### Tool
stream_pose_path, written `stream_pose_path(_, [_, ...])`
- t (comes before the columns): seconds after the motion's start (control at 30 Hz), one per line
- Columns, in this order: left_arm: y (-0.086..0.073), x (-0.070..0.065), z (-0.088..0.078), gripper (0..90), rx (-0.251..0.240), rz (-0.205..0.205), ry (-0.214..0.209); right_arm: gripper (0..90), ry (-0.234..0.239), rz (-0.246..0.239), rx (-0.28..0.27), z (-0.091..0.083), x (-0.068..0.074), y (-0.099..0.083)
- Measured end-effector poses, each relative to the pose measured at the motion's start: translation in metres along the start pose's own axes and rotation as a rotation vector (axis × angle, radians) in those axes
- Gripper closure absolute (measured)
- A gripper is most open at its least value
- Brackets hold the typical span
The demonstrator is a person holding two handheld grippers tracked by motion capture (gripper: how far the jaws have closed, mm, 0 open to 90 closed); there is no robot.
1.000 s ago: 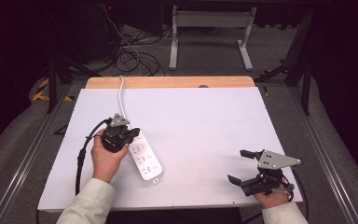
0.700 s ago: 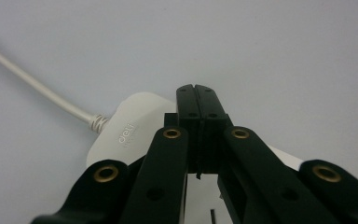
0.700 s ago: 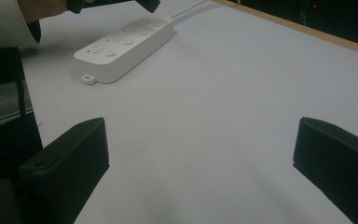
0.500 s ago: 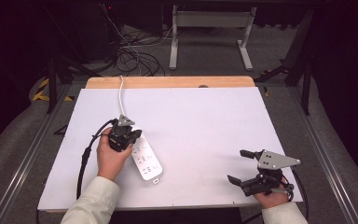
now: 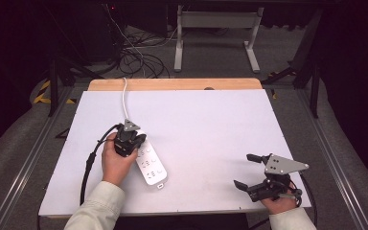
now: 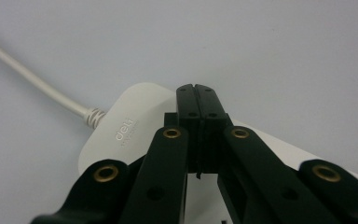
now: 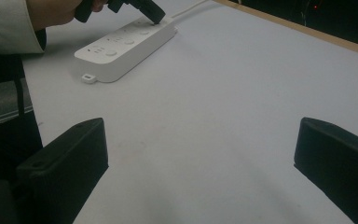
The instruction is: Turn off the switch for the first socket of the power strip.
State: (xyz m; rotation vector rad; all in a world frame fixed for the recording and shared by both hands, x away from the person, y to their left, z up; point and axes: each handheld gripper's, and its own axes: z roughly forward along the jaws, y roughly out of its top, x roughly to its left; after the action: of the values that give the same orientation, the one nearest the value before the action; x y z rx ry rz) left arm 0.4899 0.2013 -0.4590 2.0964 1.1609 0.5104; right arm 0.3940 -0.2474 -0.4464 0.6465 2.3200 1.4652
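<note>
A white power strip (image 5: 151, 165) with several sockets and switches lies on the left half of the white table (image 5: 211, 129). Its white cord (image 5: 124, 96) runs off toward the far edge. My left gripper (image 5: 134, 138) is shut with nothing between its jaws. In the left gripper view the closed tips (image 6: 196, 93) rest over the cord end of the power strip (image 6: 121, 128), beside the cord (image 6: 28, 77). From the right gripper view the left gripper (image 7: 160, 18) touches the top of the power strip (image 7: 121, 46). My right gripper (image 5: 243, 170) stands open and empty above the near right of the table (image 7: 200, 158).
A wooden strip (image 5: 172, 84) borders the table's far edge. Beyond it, on the floor, are tangled cables (image 5: 139, 52) and a metal stand (image 5: 215, 28). Metal rails (image 5: 24, 167) run along both sides of the table.
My left gripper has crept slightly forward and right over the cord end of the power strip. The right gripper has not moved.
</note>
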Motion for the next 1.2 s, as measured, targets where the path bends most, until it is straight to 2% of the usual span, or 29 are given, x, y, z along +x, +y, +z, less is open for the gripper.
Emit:
stream_pose_path(0.4, [-0.002,0.0,0.003,90.0,-0.009,0.017,0.01,2.8,0.0,-0.005,0.0,0.0,0.0,0.0])
stream_pose_path(0.57, [-0.007,0.005,0.003,90.0,-0.042,-0.033,-0.033,2.8,0.003,-0.006,0.0,0.0,0.0,0.0])
stream_pose_path(0.7, [-0.007,0.006,0.003,90.0,-0.046,-0.026,-0.032,2.9,0.003,-0.007,0.001,0.0,0.001,0.0])
stream_pose_path(0.9, [-0.01,0.007,0.003,90.0,-0.059,-0.037,-0.043,2.8,0.003,-0.008,0.002,0.0,0.001,0.0])
stream_pose_path(1.07, [-0.01,0.004,0.003,90.0,-0.059,-0.011,-0.02,2.8,0.006,-0.008,-0.001,0.0,0.001,0.0])
stream_pose_path(1.2, [-0.01,0.005,0.003,90.0,-0.06,-0.016,-0.03,2.8,0.008,-0.009,0.0,0.0,0.001,0.0])
